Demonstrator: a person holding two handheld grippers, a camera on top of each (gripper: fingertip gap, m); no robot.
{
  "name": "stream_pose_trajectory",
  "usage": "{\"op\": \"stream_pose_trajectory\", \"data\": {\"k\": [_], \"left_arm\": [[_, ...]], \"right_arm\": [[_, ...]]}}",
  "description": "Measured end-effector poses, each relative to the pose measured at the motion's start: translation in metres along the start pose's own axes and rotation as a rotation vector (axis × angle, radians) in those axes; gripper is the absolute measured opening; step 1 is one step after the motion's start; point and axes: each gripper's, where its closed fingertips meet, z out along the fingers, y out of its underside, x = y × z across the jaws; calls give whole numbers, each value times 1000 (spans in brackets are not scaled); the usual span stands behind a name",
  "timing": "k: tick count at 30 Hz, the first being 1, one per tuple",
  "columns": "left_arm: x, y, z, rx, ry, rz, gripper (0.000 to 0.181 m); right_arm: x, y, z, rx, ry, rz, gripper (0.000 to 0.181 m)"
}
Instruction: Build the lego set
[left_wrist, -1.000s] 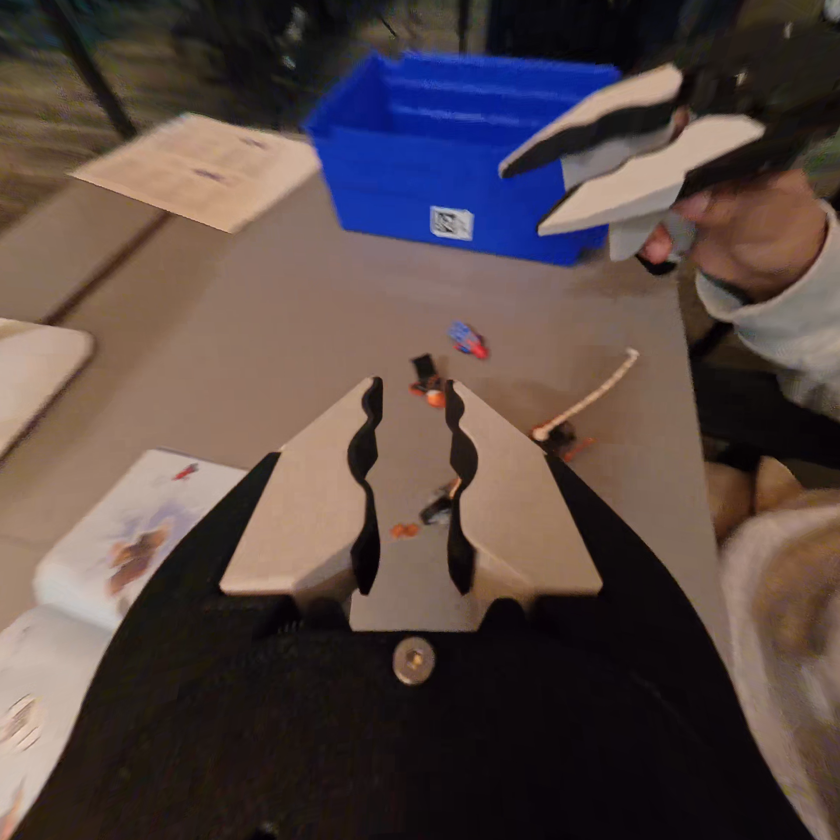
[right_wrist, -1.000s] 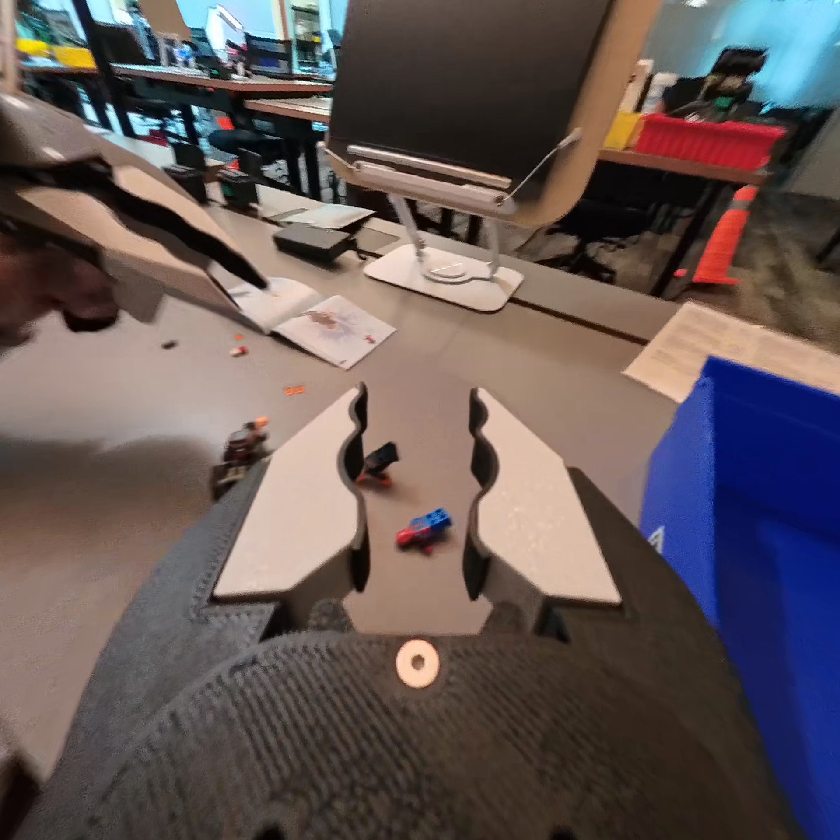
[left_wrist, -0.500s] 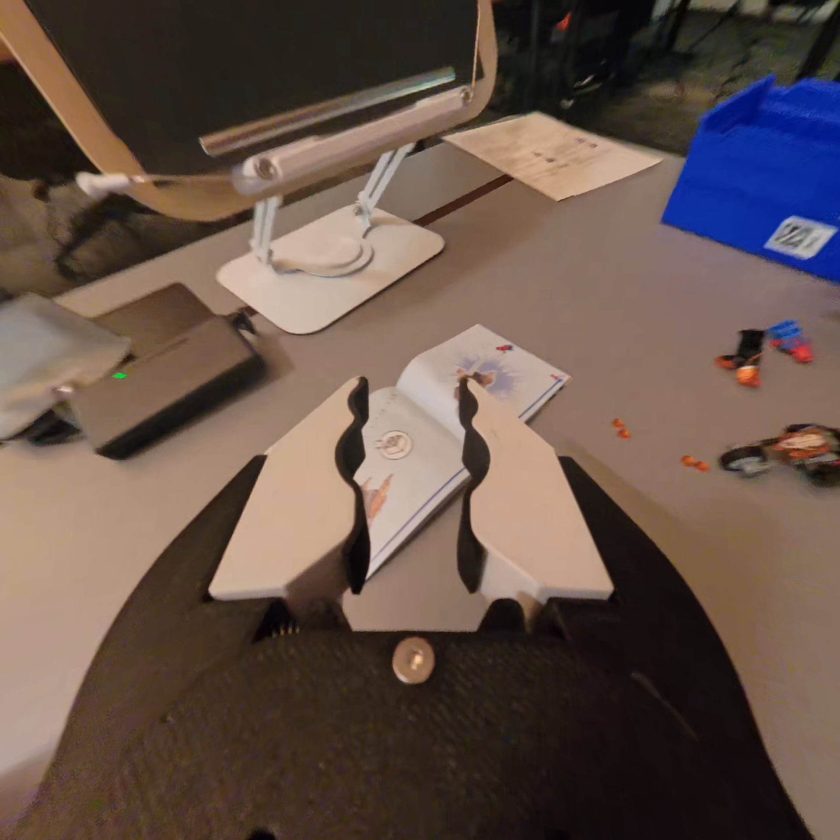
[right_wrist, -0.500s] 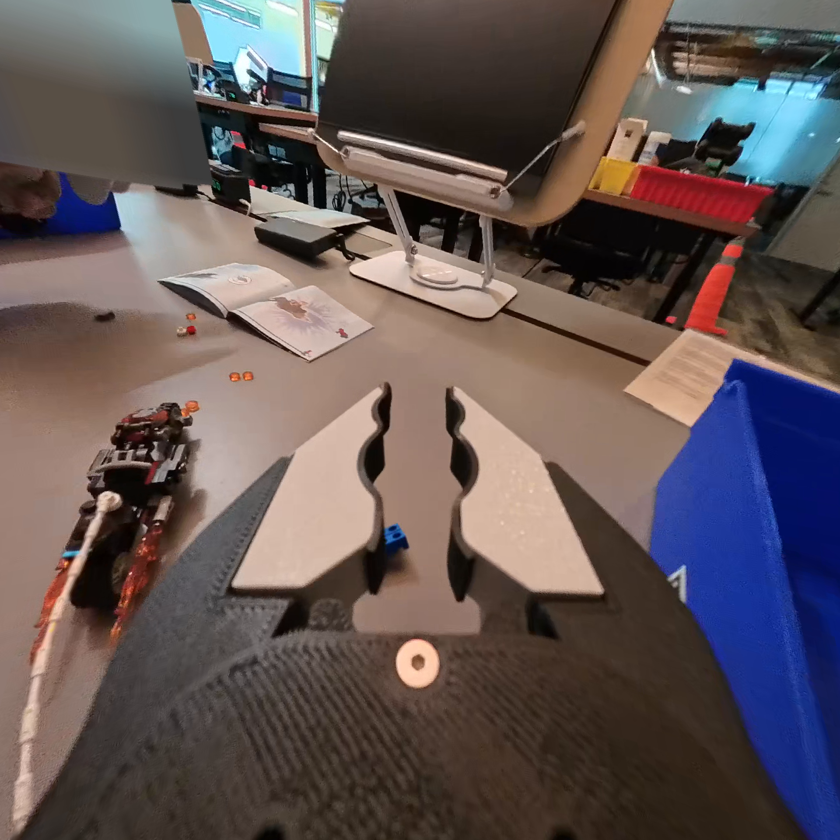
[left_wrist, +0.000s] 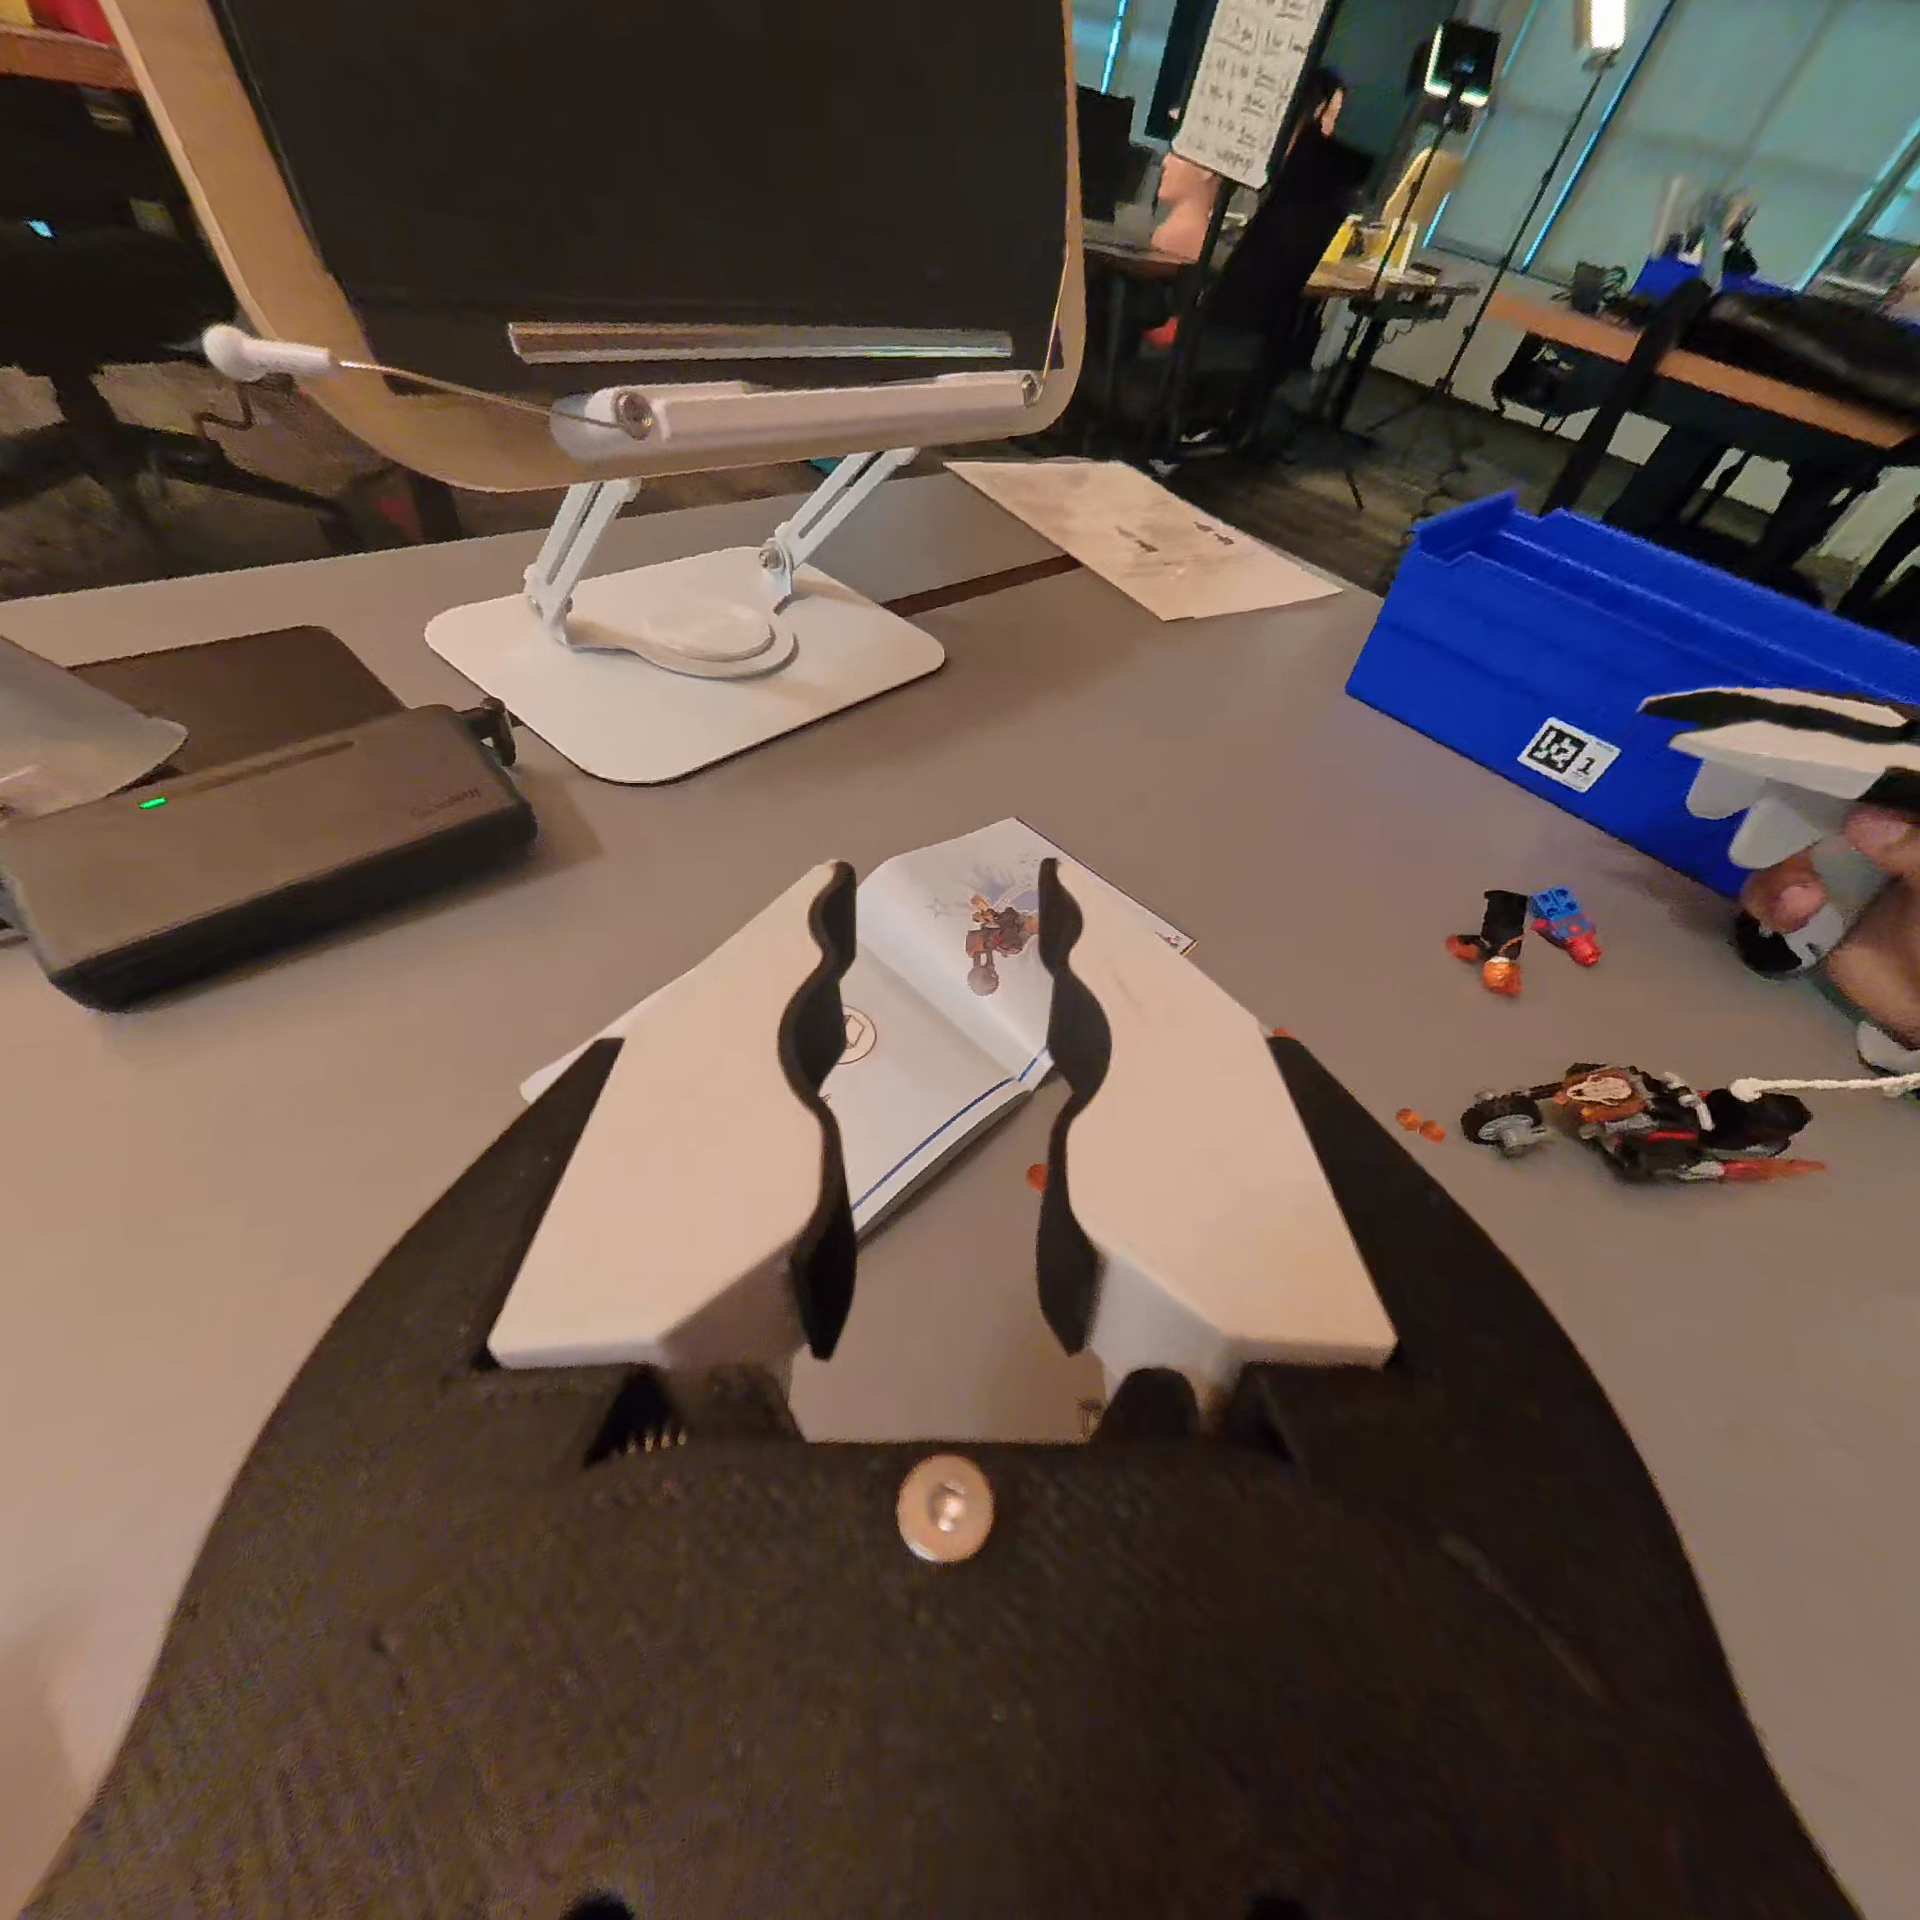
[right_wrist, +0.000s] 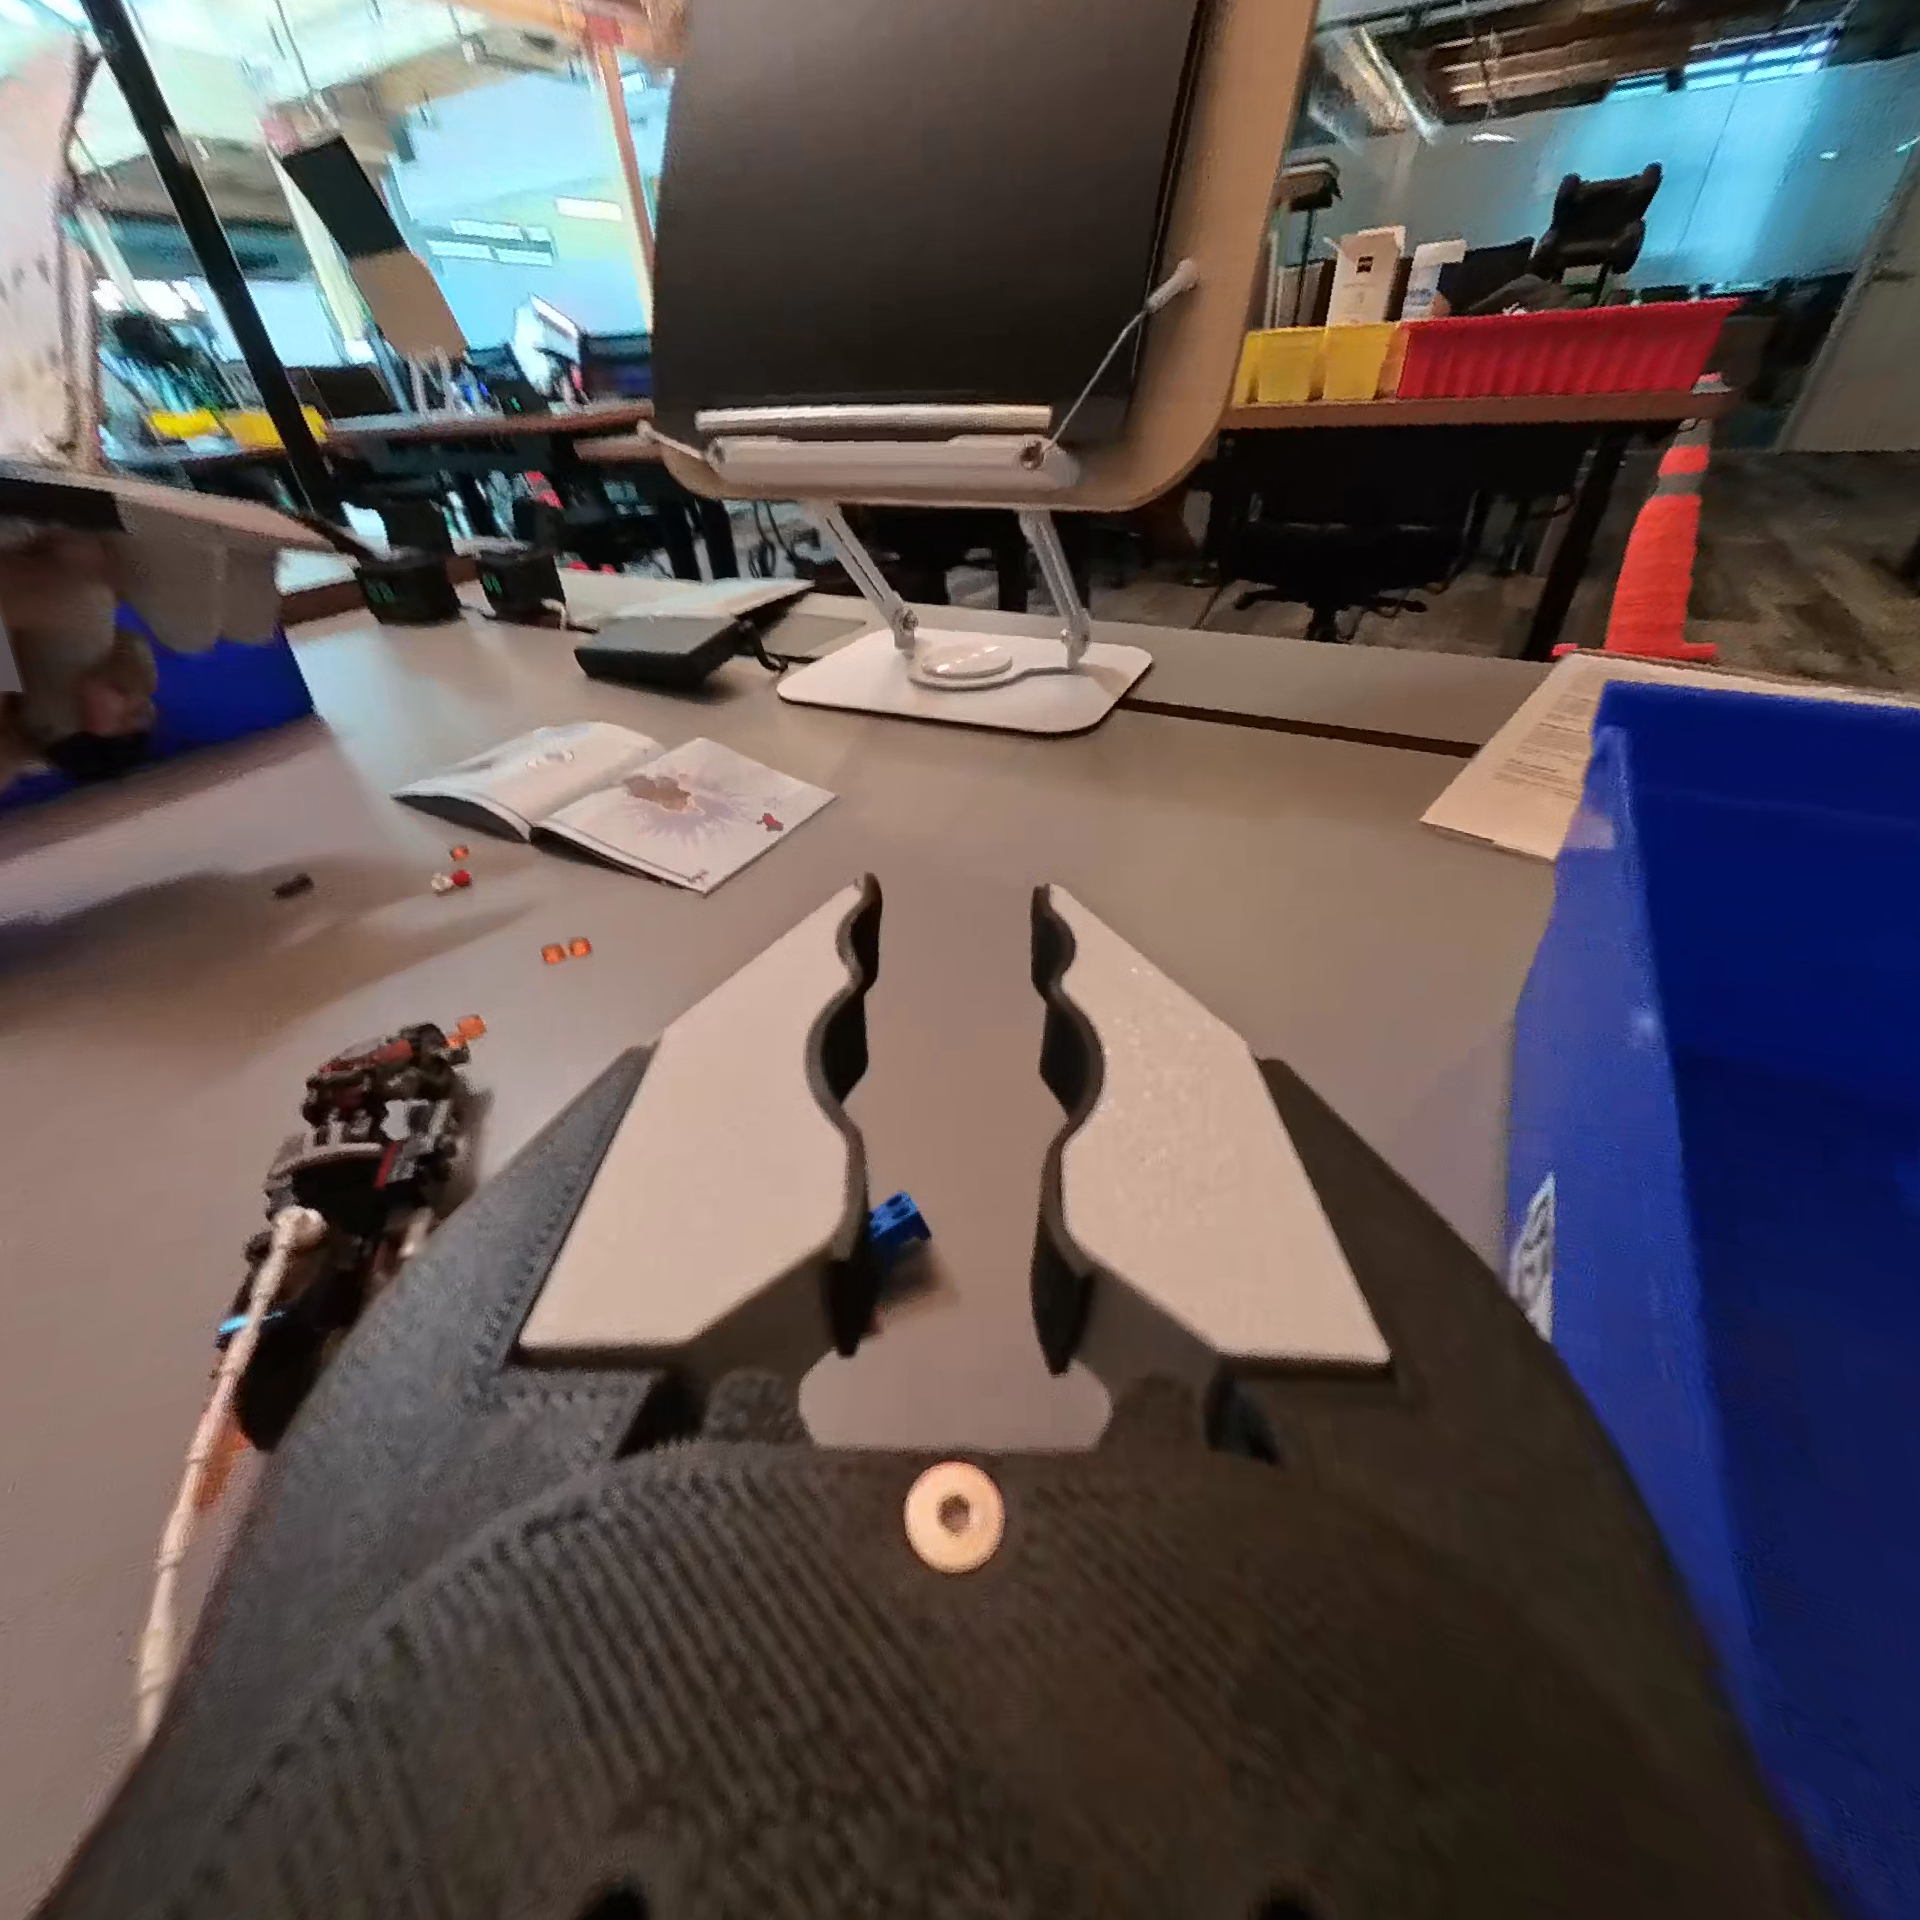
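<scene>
A dark red-and-black lego motorcycle (left_wrist: 1631, 1122) lies on the grey table, with a white cord (right_wrist: 208, 1455) attached; it also shows in the right wrist view (right_wrist: 364, 1122). A blue-and-red piece (left_wrist: 1564, 925) and a black-and-orange piece (left_wrist: 1496, 935) lie beyond it. My left gripper (left_wrist: 940, 883) is open and empty above the open instruction booklet (left_wrist: 935, 1039). My right gripper (right_wrist: 954, 896) is open, low over the table. The blue piece (right_wrist: 899, 1231) lies between its fingers by the left one, not gripped. Small orange studs (right_wrist: 566, 951) are scattered near the booklet (right_wrist: 623, 800).
A blue bin (right_wrist: 1745, 1143) stands close on the right of my right gripper and also shows in the left wrist view (left_wrist: 1621, 644). A tablet on a white stand (left_wrist: 686, 665), a black power pack (left_wrist: 260, 842) and a paper sheet (left_wrist: 1143, 540) sit at the back. One gripper's finger ends stand about 35 cm off the other's. The dark red-and-black lego motorcycle (left_wrist: 1631, 1122) lies some 20 cm from my right tips, 25 cm from my left tips.
My left gripper swung from the lego pieces and bin to over the booklet. My right gripper came down over the blue piece and its jaws narrowed.
</scene>
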Motion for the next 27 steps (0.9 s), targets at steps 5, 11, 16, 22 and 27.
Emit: {"op": "stream_pose_trajectory", "data": {"k": [5,11,16,22,27], "left_arm": [[5,-1,-1,4,-7,41,36],[12,-9,-9,52,49,31,41],[19,-22,-19,142,143,-35,42],[21,-30,-28,203,208,-83,42],[16,-37,-37,255,226,-122,42]], "right_arm": [[-1,-7,-4,53,-54,90,28],[-3,-4,-3,20,-15,7,26],[-5,-4,-3,23,-5,-16,24],[-4,-6,-6,37,-9,9,24],[-4,-3,-6,24,1,0,24]]}}
